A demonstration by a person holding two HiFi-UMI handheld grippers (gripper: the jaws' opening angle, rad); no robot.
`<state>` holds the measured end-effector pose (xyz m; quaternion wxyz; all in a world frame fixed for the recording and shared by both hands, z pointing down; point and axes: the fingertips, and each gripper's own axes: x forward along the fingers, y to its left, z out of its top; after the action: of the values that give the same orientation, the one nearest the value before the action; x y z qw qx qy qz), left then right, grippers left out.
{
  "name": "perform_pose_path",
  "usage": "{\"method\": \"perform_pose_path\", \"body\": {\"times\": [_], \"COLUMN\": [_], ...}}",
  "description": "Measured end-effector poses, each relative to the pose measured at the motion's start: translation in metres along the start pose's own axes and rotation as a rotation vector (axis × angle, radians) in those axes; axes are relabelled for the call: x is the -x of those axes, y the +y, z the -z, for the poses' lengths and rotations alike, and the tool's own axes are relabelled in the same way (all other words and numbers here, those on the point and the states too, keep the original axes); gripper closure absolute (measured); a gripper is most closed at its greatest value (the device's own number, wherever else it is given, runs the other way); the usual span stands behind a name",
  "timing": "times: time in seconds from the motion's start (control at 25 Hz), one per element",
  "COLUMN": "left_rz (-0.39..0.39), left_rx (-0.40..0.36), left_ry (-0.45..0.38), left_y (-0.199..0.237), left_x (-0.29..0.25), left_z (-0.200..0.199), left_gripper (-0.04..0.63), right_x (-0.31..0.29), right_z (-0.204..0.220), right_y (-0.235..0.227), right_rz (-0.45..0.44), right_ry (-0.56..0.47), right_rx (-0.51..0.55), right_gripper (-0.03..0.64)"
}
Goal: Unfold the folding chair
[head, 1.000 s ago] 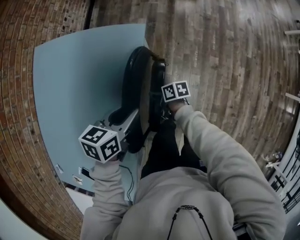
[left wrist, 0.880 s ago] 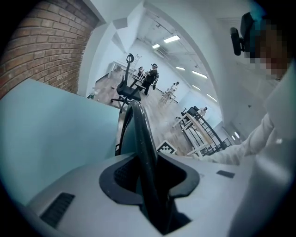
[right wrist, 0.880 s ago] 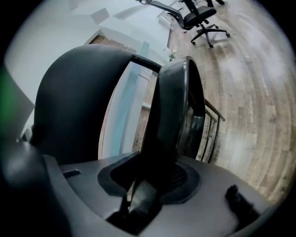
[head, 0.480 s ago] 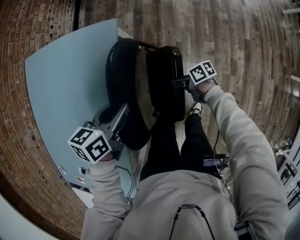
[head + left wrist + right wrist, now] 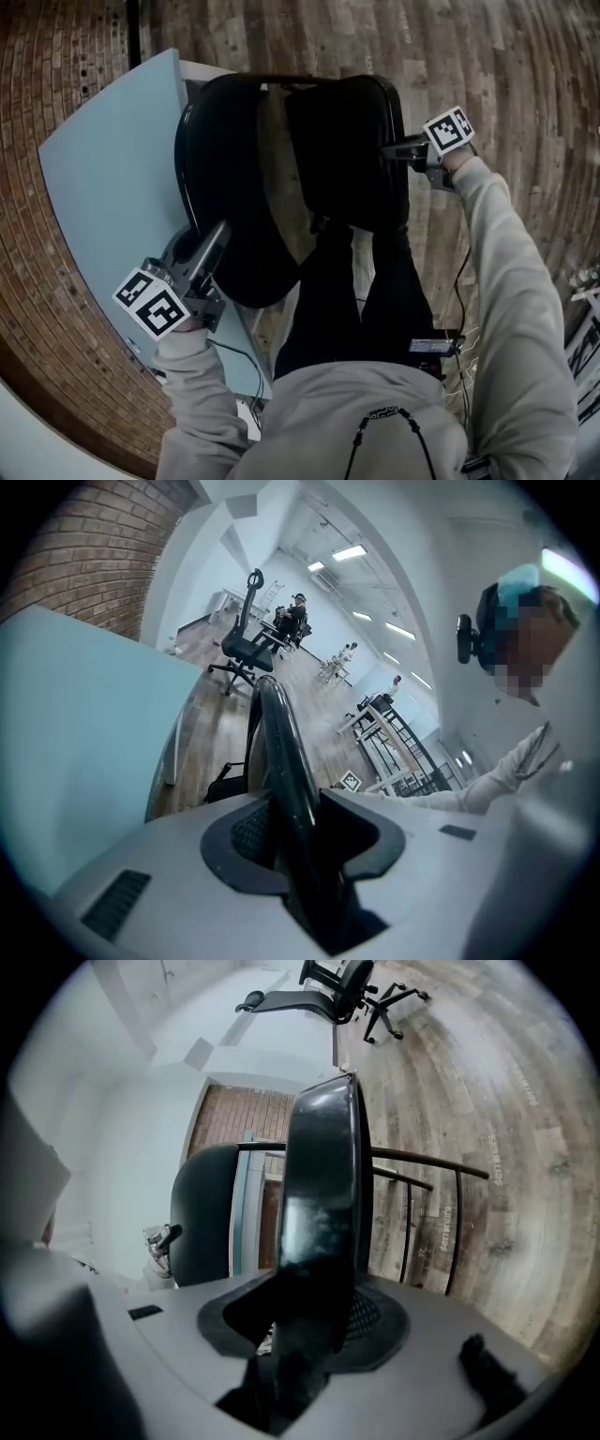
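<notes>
The black folding chair stands partly spread in front of me in the head view. Its rounded backrest (image 5: 225, 187) is on the left and its seat (image 5: 347, 159) on the right. My left gripper (image 5: 211, 246) is shut on the backrest's lower rim, which shows as a thin glossy edge (image 5: 281, 761) running between the left gripper's (image 5: 300, 846) pads. My right gripper (image 5: 392, 150) holds the seat's right edge. That broad black edge (image 5: 323, 1185) fills the right gripper's (image 5: 309, 1321) mouth, and the jaws are opening slightly while the pads still touch it.
A light blue panel (image 5: 112, 178) leans against the brick wall (image 5: 47, 309) left of the chair. My black-trousered legs (image 5: 347, 291) are just behind it on the wood floor (image 5: 487, 56). An office chair (image 5: 246, 639) and people stand far off in the room.
The chair has spread apart. My right gripper swung right with the seat, and my left gripper drew down and left with the backrest.
</notes>
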<state>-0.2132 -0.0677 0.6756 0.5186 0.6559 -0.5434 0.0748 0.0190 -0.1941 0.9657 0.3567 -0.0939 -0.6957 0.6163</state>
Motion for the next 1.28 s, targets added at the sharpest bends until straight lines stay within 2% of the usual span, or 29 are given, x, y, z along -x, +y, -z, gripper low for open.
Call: {"method": "perform_pose_path", "body": {"times": [0.08, 0.2, 0.24, 0.36, 0.52, 0.64, 1.0, 1.2, 1.28], "left_rz": [0.013, -0.012, -0.039, -0.107, -0.115, -0.09, -0.061, 0.084, 0.109], "left_rx": [-0.001, 0.033, 0.041, 0.038, 0.051, 0.063, 0.07, 0.116, 0.15], "left_ry": [0.023, 0.046, 0.054, 0.092, 0.117, 0.136, 0.182, 0.113, 0.092], "left_y": [0.007, 0.028, 0.039, 0.059, 0.068, 0.063, 0.063, 0.043, 0.039], "left_x": [-0.004, -0.011, -0.012, -0.019, -0.038, -0.045, -0.113, -0.139, -0.143], "left_z": [0.007, 0.016, 0.019, 0.027, 0.037, 0.044, 0.07, 0.073, 0.071], "left_gripper": [0.471, 0.48, 0.483, 0.486, 0.486, 0.486, 0.488, 0.491, 0.491], "right_x": [0.015, 0.023, 0.022, 0.028, 0.05, 0.063, 0.084, 0.092, 0.095], "right_z": [0.011, 0.011, 0.012, 0.018, 0.025, 0.033, 0.041, 0.046, 0.048], "right_y": [-0.023, -0.028, -0.035, -0.073, -0.115, -0.138, -0.249, -0.287, -0.29], "right_rz": [-0.009, -0.231, -0.274, -0.323, -0.395, -0.422, -0.559, -0.602, -0.633], "right_ry": [-0.015, -0.072, -0.075, -0.062, -0.099, -0.108, -0.142, -0.202, -0.215], "right_rx": [-0.007, -0.012, 0.004, 0.063, 0.083, 0.089, 0.112, 0.107, 0.118], "right_gripper": [0.471, 0.468, 0.468, 0.468, 0.466, 0.459, 0.451, 0.44, 0.439]}}
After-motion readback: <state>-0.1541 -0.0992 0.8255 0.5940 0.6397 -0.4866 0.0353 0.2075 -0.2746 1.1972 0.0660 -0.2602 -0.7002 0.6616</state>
